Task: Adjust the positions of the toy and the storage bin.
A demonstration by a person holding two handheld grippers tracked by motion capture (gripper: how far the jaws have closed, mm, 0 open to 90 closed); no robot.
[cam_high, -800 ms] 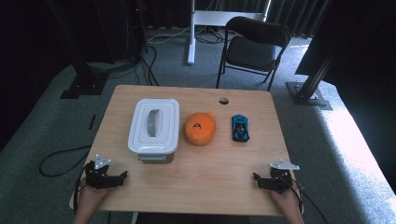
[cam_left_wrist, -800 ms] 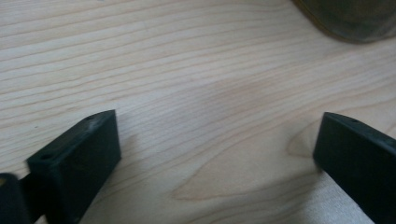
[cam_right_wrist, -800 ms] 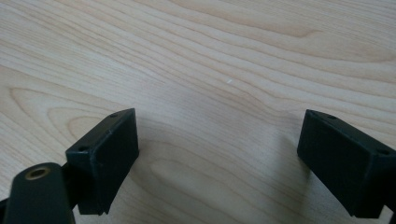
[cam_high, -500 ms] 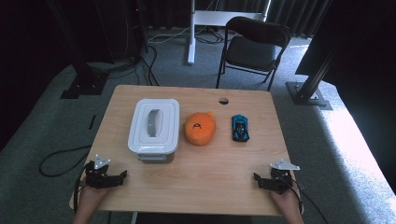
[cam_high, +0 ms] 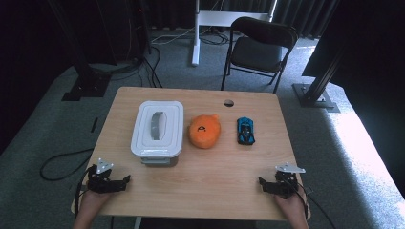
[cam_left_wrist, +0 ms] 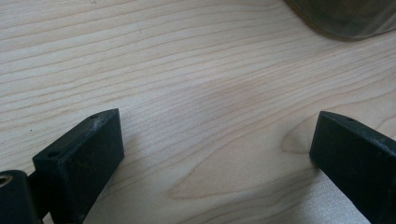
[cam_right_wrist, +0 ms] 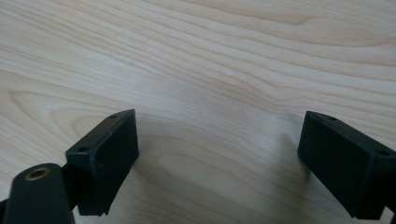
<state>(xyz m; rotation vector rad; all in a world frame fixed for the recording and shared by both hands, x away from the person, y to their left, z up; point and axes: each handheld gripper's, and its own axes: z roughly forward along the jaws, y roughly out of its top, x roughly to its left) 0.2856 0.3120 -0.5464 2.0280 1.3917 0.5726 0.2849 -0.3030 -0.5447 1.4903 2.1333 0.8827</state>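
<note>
Wooden table (cam_high: 205, 183), light grain, rounded corners, small round hole (cam_high: 229, 102) nr far edge. On it, L to R across the middle: white lidded container (cam_high: 158, 128) w/ grey handle on lid; orange plush toy (cam_high: 205, 131) just beside it, apart; blue toy car (cam_high: 245, 130) near plush, not touching. Both grippers rest on the near edge: left gripper (cam_high: 125, 181) at near-left corner, right gripper (cam_high: 262, 182) at near-right, well apart from the items.
</note>
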